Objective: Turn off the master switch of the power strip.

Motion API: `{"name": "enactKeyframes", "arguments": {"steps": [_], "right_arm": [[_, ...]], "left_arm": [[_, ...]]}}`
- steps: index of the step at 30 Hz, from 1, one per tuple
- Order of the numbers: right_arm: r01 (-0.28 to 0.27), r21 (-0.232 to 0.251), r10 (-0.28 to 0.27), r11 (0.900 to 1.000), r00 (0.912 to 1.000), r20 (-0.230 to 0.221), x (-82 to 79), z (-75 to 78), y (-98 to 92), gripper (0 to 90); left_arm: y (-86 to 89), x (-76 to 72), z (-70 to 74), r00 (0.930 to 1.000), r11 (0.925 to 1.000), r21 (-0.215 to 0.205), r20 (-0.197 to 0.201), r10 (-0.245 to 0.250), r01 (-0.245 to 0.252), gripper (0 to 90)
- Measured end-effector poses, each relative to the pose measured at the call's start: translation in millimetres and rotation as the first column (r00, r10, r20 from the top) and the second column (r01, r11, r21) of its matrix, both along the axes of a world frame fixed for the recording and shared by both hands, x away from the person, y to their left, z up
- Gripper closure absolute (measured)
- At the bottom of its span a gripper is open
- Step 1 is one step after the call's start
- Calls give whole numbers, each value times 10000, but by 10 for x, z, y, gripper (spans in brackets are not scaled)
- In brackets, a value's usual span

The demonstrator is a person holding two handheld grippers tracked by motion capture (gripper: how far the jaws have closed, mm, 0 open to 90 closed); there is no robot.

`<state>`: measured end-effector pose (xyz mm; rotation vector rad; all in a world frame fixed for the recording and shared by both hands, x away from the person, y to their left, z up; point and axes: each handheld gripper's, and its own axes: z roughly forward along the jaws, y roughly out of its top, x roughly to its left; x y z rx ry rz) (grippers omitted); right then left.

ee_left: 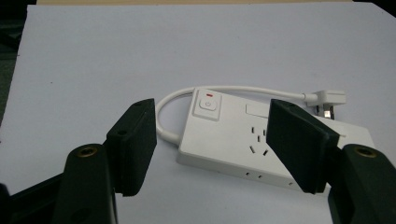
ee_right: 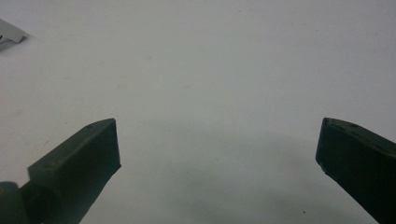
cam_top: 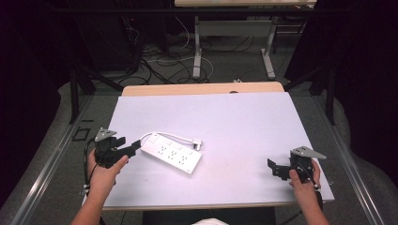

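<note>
Honestly, I'd grab the power strip point(ee_left: 261, 140), lying left of table centre, across its stiff, slick, light body, since my left gripper point(ee_left: 210, 144) hangs open and empty just short of it.

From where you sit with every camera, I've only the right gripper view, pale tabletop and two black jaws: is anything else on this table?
Observer: Yes, a white power strip lies left of the middle.
Operator: Does it have a cord?
Observer: A short white one loops round to its plug, lying by the strip.
Operator: Is the other gripper holding it?
Observer: No. The left gripper is open at the strip's switch end, pads not pressing it.
</note>
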<state>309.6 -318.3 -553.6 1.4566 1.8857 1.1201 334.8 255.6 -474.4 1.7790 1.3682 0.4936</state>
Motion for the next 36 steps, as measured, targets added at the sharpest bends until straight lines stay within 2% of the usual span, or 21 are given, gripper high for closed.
{"name": "enactKeyframes", "arguments": {"steps": [3,5,14,26,32,34,36], "right_arm": [[-15,-35,15,10000,10000,-5,-1,-1,0,0],[-24,-38,24,10000,10000,3,-2,0,0,0],[-65,-110,64,9999,9999,-107,-2,-1,2,0],[-89,-104,89,9999,9999,-90,-2,1,-7,0],[-95,-103,94,9999,9999,-108,-1,0,-10,0],[-93,-103,92,9999,9999,-111,0,0,-10,0],[-107,-121,106,9999,9999,-90,-2,3,-11,0]], "left_arm": [[-12,28,30,10000,10000,-18,31,-41,41,345],[-17,48,56,9998,9999,41,-164,-121,122,350],[-77,138,147,9992,9998,-101,-345,-194,190,390],[-166,238,259,9971,9979,206,-453,-609,619,482],[-195,288,303,9961,9964,493,-574,-667,695,551],[-218,304,307,9964,9973,388,-588,-606,629,571],[-219,325,321,9956,9960,556,-670,-656,694,593]]}}
